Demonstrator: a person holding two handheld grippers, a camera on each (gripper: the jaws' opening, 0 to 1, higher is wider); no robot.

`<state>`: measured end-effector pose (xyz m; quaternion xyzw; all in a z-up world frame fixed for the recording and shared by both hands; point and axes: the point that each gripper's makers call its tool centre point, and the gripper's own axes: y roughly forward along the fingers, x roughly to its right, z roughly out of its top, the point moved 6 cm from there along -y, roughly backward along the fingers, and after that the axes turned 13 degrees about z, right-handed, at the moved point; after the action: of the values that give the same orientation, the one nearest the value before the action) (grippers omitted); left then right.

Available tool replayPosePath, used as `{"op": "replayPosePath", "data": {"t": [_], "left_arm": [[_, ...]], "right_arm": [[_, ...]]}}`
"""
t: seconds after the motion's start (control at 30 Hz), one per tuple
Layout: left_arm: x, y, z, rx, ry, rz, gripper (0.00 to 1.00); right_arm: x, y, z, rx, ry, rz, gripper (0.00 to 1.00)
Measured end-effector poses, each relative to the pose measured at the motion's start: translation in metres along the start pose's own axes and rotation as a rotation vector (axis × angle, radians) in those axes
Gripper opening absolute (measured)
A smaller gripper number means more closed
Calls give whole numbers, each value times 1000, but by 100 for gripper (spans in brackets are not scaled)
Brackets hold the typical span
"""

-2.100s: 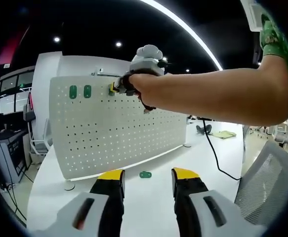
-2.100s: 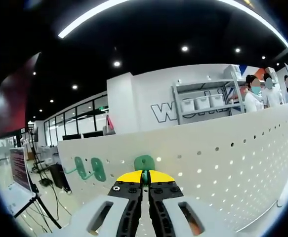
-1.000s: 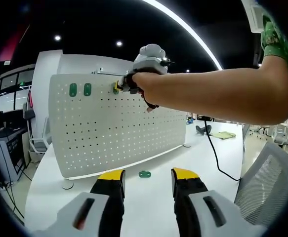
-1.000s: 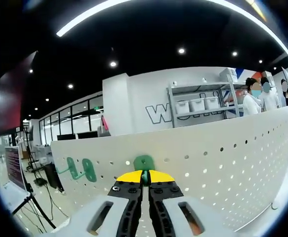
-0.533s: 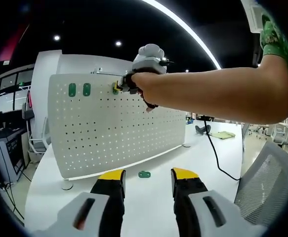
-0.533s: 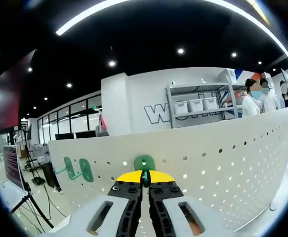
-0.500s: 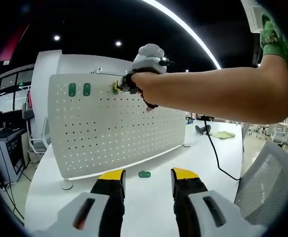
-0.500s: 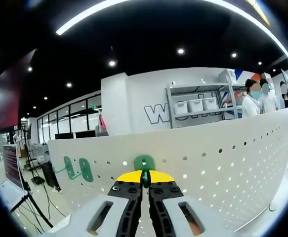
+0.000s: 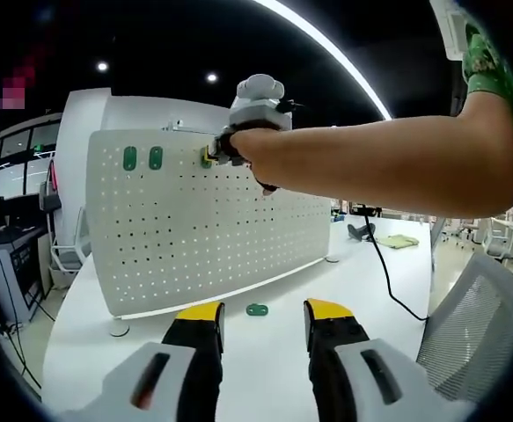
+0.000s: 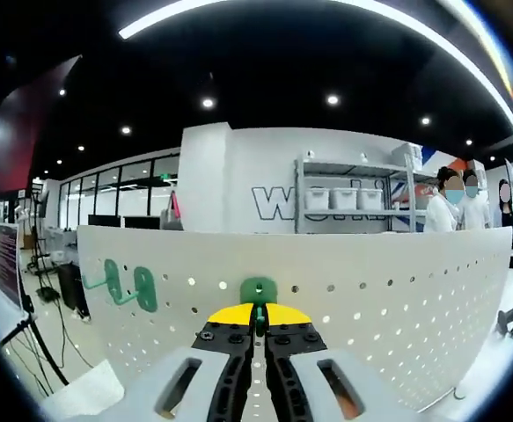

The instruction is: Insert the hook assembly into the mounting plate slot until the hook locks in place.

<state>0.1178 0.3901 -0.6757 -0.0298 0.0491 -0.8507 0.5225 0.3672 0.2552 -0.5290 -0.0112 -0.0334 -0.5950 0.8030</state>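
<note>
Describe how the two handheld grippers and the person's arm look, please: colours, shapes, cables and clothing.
The left gripper has a light grey body with dark slots, black jaws and yellow tips. The right gripper looks the same; from the left gripper view its rear carries a rounded white housing. A black cable trails over the white table. The person's arm is bare below a short green patterned sleeve.

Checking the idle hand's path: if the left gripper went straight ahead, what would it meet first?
Probably the loose green hook lying on the white table, then the pegboard behind it; depth is unclear.

Large letters "WO", rest hidden, on white wall (image 10: 238,185) behind shelving
</note>
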Motion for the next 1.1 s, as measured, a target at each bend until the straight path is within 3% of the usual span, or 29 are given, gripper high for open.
{"op": "replayPosePath", "data": {"t": [0.13,0.2,0.47,0.73,1.1], "left_arm": [[-1,0,0,0,-4,0,37],[-1,0,-1,0,-6,-1,37],[-1,-1,-1,1,-10,1,36],[-2,-1,-2,-1,-13,3,36],[-5,0,-4,-4,-17,5,35]], "right_arm": [[-3,-1,1,-17,-52,-10,2],[-2,-1,2,-36,-121,-13,2],[-1,-1,2,-33,-88,-12,2],[-3,1,3,-61,-145,-8,2],[-3,2,1,-67,-142,-13,2]]}}
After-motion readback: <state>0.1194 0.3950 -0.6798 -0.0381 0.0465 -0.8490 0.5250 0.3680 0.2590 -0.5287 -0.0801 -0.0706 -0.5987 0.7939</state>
